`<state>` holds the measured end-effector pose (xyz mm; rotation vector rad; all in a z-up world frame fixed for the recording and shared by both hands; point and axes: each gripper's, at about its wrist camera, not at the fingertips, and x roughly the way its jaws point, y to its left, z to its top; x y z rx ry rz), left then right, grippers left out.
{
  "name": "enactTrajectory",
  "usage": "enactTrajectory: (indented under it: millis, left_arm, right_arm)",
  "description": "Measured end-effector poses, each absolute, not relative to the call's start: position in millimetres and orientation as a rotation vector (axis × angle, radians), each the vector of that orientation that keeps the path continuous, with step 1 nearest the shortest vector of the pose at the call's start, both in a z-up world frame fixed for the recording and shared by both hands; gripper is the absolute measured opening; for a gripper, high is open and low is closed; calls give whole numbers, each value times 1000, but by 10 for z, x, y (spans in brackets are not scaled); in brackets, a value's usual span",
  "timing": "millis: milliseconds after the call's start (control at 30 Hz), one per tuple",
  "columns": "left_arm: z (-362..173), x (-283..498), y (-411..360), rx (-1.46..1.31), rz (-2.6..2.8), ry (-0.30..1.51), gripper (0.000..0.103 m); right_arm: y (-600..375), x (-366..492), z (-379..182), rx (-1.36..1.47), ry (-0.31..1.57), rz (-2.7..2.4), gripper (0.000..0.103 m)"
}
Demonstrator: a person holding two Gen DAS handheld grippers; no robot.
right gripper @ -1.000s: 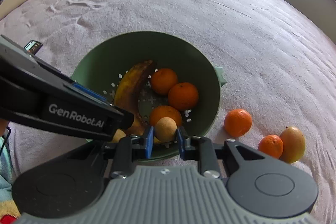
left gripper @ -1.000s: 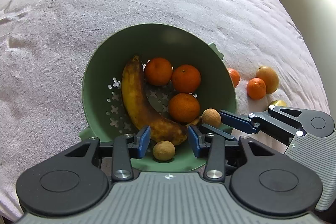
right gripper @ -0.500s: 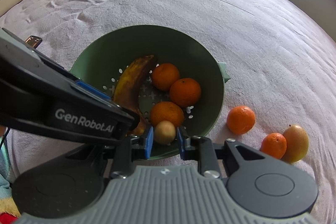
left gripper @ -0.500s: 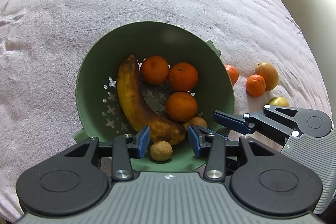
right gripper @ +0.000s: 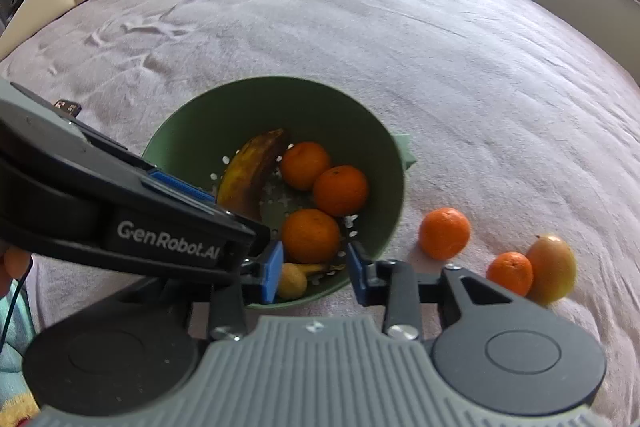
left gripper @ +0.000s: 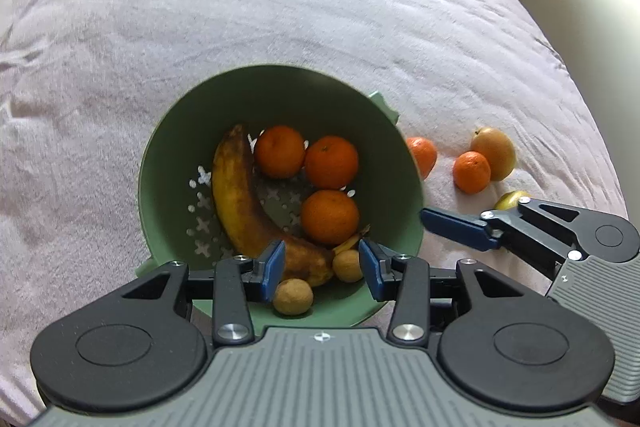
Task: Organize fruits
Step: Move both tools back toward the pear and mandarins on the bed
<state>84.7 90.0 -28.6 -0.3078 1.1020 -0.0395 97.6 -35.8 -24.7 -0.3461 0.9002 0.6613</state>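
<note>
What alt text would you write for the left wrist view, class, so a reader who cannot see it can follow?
A green colander on a pale bedspread holds a browned banana, three mandarins and two small tan round fruits. The left tongs hang open over its near rim. More fruit lies outside to the right, beyond the right tongs.

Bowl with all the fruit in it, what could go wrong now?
1. The right gripper, whose jaws have just been opening with nothing pinched between them, hangs beside the left gripper over the bowl; they might bump each other or tip it.
2. A small brown fruit sits near the bowl's rim and might roll out.
3. An orange outside on the soft sheet could roll away when grabbed.
</note>
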Motion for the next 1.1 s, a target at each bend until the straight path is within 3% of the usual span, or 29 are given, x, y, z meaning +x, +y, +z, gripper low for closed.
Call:
enactTrajectory:
  millis: [133, 300, 367, 833, 1100]
  left_arm:
    - [-194, 823, 856, -308, -43, 1053, 50]
    - [-74, 791, 742, -279, -64, 978, 61]
    - [-42, 785, 693, -269, -76, 955, 62]
    - [47, 757, 263, -138, -158, 826, 67]
    - [-39, 745, -50, -11, -215, 786, 67]
  right_arm:
    - [-516, 961, -190, -307, 871, 581, 62]
    - [-777, 964, -149, -221, 838, 470, 66]
    - [-887, 956, -133, -182, 827, 414, 73]
    - [-1592, 927, -208, -42, 867, 202, 85]
    - [-2042, 917, -388, 48, 913, 103, 85]
